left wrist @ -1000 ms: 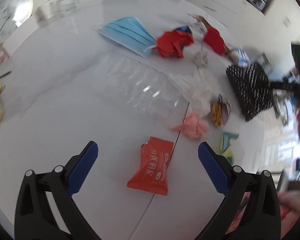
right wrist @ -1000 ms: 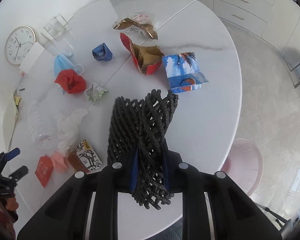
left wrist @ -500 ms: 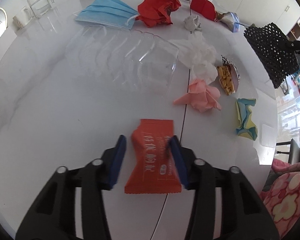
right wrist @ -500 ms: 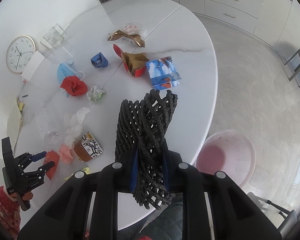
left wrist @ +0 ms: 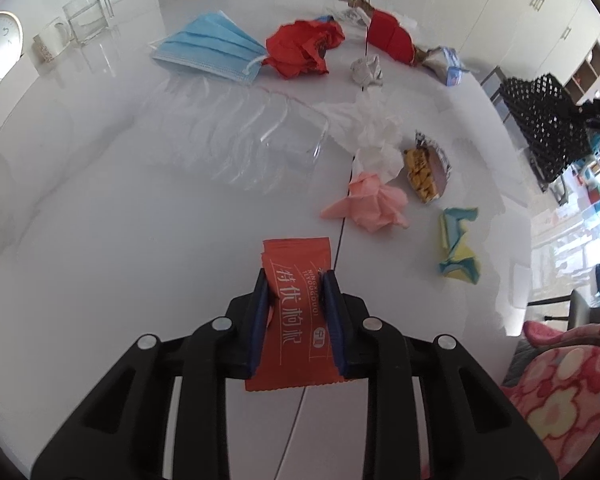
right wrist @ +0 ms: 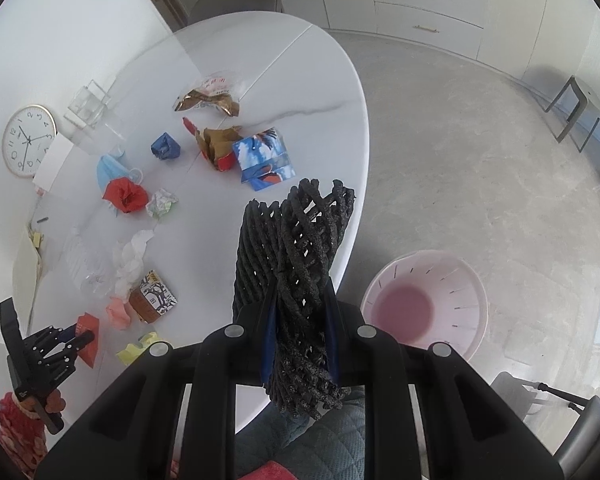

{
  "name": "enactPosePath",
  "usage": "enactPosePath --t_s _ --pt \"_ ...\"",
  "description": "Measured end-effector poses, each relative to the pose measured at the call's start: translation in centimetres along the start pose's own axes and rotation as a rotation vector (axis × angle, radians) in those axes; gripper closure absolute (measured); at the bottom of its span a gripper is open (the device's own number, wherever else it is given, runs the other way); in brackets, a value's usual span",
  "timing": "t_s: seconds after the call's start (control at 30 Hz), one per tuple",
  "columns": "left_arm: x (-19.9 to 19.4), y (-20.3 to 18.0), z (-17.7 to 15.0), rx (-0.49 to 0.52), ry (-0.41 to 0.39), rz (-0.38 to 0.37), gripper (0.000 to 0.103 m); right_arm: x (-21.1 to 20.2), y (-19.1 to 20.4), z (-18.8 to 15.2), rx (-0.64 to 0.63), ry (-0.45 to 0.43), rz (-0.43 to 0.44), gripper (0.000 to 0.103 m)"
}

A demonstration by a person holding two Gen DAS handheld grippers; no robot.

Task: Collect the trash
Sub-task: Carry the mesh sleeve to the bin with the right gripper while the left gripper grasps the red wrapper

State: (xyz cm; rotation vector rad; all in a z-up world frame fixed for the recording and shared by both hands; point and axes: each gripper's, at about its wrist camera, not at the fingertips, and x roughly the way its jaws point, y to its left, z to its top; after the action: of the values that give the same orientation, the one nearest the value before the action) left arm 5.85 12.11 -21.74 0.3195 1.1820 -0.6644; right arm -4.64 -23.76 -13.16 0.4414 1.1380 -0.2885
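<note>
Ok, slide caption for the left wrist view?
Left gripper closing on the orange wrapper on the littered white table.

Round white table (left wrist: 100,240): showing glossy, smooth stone-like top.
Orange-red foil wrapper (left wrist: 296,312): looking shiny plastic.
Black foam net (right wrist: 300,264): looking matt, rough.

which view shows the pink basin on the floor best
The right wrist view: the pink basin sits whole on the floor beside the table, its inside visible past the black mesh. The left wrist view does not show it at all.
</note>
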Motion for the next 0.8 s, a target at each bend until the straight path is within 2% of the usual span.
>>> enactPosePath --t_s 0.1,0.2,0.37,0.47,0.57,0.73,0.8 --pt "-1.9 -0.7 0.5 -0.004 -0.024 -0.009 0.077 -0.6 -1.3 -0.5 0.02 -0.017 -0.009 0.082" --pt "-4.0 -2.3 1.4 0.0 -0.057 -0.036 0.077 -0.8 -3.8 -1.3 0.059 -0.019 -0.055 0.082" --pt "-7.0 -8.6 4.0 0.064 -0.122 -0.082 0.077 0.9 -9.9 -3.1 0.136 0.015 -0.108 0.082" --pt "-7.6 -13.2 6.0 0.089 -0.146 -0.137 0.077 3.9 -13.7 -4.1 0.145 0.054 -0.155 0.082" --pt "-7.1 -17.7 7.9 0.111 -0.146 -0.173 0.077 8.0 -16.7 -4.6 0.129 0.104 -0.153 0.08" --pt "-3.7 -25.9 10.3 0.144 -0.093 -0.201 0.077 15.3 -19.8 -5.5 0.06 0.177 -0.129 0.08" --pt "-2.2 -28.3 10.9 0.151 -0.069 -0.191 0.077 18.2 -20.9 -5.9 0.041 0.216 -0.106 0.072"
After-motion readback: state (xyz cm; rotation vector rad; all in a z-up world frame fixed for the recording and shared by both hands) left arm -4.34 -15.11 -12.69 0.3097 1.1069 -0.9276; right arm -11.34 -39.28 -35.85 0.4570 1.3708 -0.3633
